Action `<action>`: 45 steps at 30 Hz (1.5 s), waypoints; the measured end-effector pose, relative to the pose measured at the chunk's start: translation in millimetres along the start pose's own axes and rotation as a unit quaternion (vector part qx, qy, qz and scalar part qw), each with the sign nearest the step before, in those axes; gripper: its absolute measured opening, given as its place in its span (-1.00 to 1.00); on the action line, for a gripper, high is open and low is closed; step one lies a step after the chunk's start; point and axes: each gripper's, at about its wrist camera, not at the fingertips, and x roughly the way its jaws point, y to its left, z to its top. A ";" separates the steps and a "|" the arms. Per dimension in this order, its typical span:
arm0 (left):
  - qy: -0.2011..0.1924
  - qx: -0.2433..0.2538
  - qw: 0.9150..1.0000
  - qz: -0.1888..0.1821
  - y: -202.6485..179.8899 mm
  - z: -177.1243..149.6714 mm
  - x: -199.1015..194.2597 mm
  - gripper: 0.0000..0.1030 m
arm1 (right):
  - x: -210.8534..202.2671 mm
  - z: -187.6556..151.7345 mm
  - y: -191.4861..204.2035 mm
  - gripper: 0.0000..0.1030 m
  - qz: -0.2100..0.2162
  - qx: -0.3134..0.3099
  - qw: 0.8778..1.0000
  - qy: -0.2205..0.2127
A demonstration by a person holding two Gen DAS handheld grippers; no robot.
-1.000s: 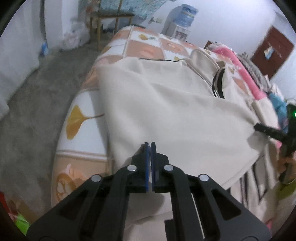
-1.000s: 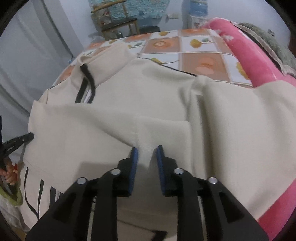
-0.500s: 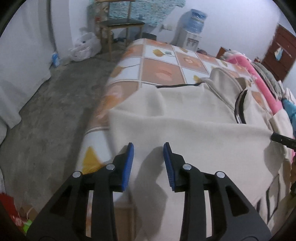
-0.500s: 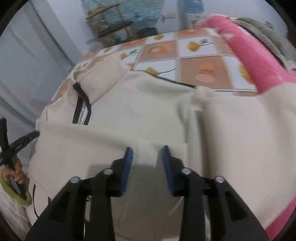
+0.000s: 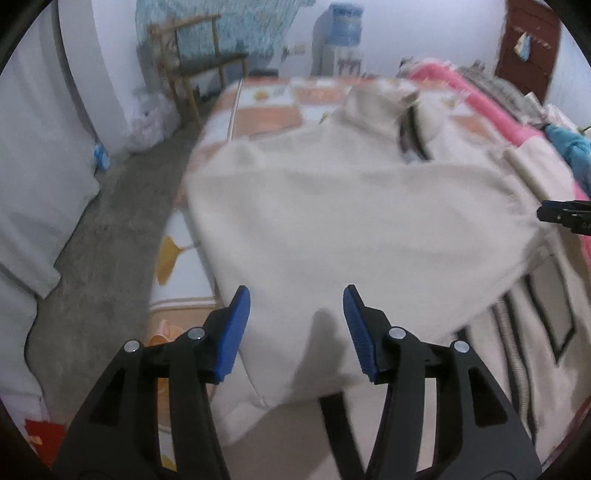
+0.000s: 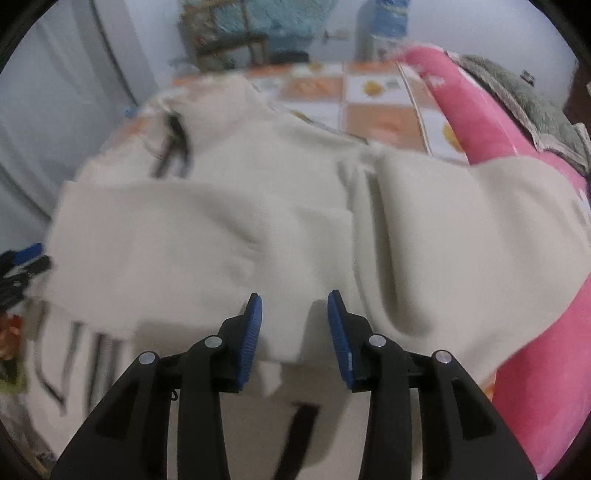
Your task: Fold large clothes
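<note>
Left gripper (image 5: 296, 306), right gripper (image 6: 294, 312) — jaws opening

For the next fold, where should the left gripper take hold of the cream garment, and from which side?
Probably the near folded edge of the cream garment, from the bed's near side. That edge lies doubled just below the left gripper, whose jaws are opening with nothing clamped, so one pinch would catch both layers. The right gripper, also opening, could mirror it.

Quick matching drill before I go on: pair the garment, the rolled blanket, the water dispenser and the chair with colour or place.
1 cream garment
2 rolled blanket
3 water dispenser
4 wooden chair

a pink, along the bed's right side
b by the far wall, blue bottle on top
c spread over the bed, folded edge nearest the grippers
d on the floor past the bed's far left corner

Pairs: 1-c, 2-a, 3-b, 4-d
</note>
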 end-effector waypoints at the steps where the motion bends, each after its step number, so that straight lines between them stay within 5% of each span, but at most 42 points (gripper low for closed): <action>1: -0.007 0.001 1.000 -0.004 -1.8 -0.6 -5.7 0.14 | -7.3 -1.7 4.4 -0.13 -0.001 -0.006 1.000 -0.008; 3: -0.011 0.008 1.000 -0.009 -11.5 -3.3 -11.1 0.19 | -10.4 -4.6 13.1 -0.06 -0.014 -0.018 1.000 -0.013; 8: 0.056 0.001 0.998 0.017 -23.6 -16.4 25.0 0.24 | 27.6 -14.9 25.7 0.03 -0.049 -0.032 0.998 0.027; 15: 0.007 0.008 0.999 0.042 -18.9 -29.9 -30.4 0.29 | -26.9 -40.3 28.2 0.27 -0.048 0.002 0.999 0.003; 22: 0.020 -0.009 0.999 0.033 -13.0 -73.7 -65.7 0.35 | -49.4 -109.5 23.6 0.44 -0.037 0.068 0.997 0.020; 33: 0.046 -0.020 0.998 0.047 -20.7 -123.7 -70.3 0.43 | -47.0 -171.5 45.6 0.61 -0.062 0.075 0.995 0.032; 40: 0.063 -0.021 0.996 0.061 -24.6 -133.9 -60.0 0.45 | -40.5 -177.7 60.5 0.87 -0.096 0.032 0.995 0.027; 45: 0.062 -0.025 0.996 0.064 -24.1 -136.3 -58.3 0.49 | -39.8 -179.2 59.0 0.88 -0.092 0.038 0.995 0.019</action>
